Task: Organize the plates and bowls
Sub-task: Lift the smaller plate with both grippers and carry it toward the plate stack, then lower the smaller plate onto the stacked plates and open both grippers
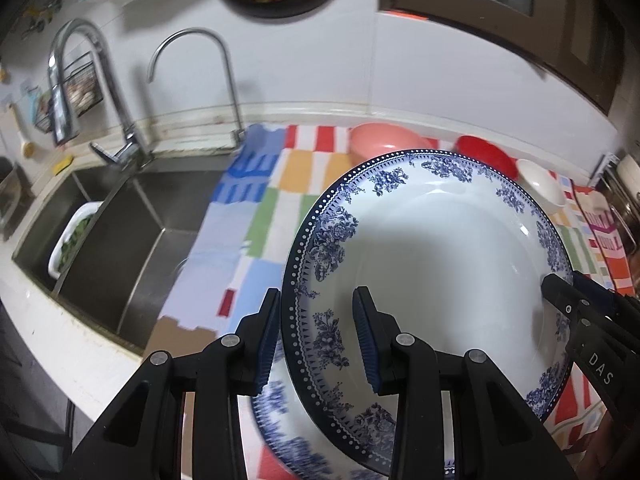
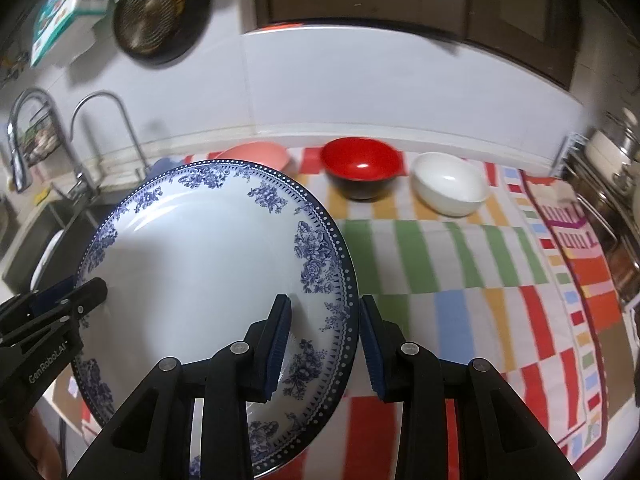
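Two grippers: the left gripper (image 1: pixel 316 336) and right gripper (image 2: pixel 326 340) straddle opposite rims of one plate (image 1: pixel 424 248); the pads bracket each rim with a small gap showing, so whether they clamp it I cannot tell.
Plate: blue-flowered, tilted, raised above a second plate (image 1: pixel 280 436) that shows under its near left edge; contact between the two cannot be told.
Slip risk: if either grasp is loose, the glazed rim could slide out and the plate drop onto the lower plate and chip both.
Twist risk: uneven pull between the two sides could lever the plate out of one gripper.
Cloth: the striped cloth (image 2: pixel 460 264) on the desk could bunch under a plate set down hard.
Sink: the sink (image 1: pixel 120 248) lies left, close by; a swing that way could tip the plate in.
Bowls: pink bowl (image 2: pixel 256 154), red bowl (image 2: pixel 362 168) and white bowl (image 2: pixel 450 184) stand far along the wall; a far push could knock them.
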`<state>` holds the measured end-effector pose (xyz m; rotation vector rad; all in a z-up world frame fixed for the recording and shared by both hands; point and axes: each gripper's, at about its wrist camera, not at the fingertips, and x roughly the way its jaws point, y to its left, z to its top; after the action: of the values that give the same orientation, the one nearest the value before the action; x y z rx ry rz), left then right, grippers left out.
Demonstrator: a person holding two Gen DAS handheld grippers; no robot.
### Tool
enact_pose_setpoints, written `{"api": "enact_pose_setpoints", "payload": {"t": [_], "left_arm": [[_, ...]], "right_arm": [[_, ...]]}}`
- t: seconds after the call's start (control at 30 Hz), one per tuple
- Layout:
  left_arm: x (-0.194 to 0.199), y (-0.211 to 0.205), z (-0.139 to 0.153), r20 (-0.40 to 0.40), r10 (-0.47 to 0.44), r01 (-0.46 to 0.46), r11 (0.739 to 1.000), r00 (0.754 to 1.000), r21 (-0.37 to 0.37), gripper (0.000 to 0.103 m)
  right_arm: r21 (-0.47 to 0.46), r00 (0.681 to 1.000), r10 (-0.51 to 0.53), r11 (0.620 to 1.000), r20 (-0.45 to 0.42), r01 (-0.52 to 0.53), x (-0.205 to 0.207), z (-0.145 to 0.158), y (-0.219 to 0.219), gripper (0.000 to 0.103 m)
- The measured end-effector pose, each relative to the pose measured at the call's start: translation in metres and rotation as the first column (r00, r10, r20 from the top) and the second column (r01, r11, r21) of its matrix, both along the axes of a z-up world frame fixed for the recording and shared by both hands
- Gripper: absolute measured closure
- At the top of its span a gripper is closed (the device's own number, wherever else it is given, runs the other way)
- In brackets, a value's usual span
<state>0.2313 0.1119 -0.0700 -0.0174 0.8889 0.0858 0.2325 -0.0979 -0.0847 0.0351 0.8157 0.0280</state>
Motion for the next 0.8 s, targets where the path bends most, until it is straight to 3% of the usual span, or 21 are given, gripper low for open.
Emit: {"api": "enact_pose_setpoints", "payload": {"t": [0.33, 0.8], "left_arm": [[-0.013, 0.032, -0.026, -0.071, 0.059, -0.059, 0.998, 0.996, 0.002, 0.067], [-0.014, 0.038, -0.066, -0.186, 0.07, -0.073, 0.997, 0.98, -0.01, 0.067]], "right_arm": [[0.004, 0.994, 0.091, 0.996, -0.059, -0.091, 0.003, -0.022, 0.043, 0.067], [-0.007, 0.976, 0.119, 0.992, -0.18, -0.122, 0.004, -0.06, 0.06, 0.067]]}}
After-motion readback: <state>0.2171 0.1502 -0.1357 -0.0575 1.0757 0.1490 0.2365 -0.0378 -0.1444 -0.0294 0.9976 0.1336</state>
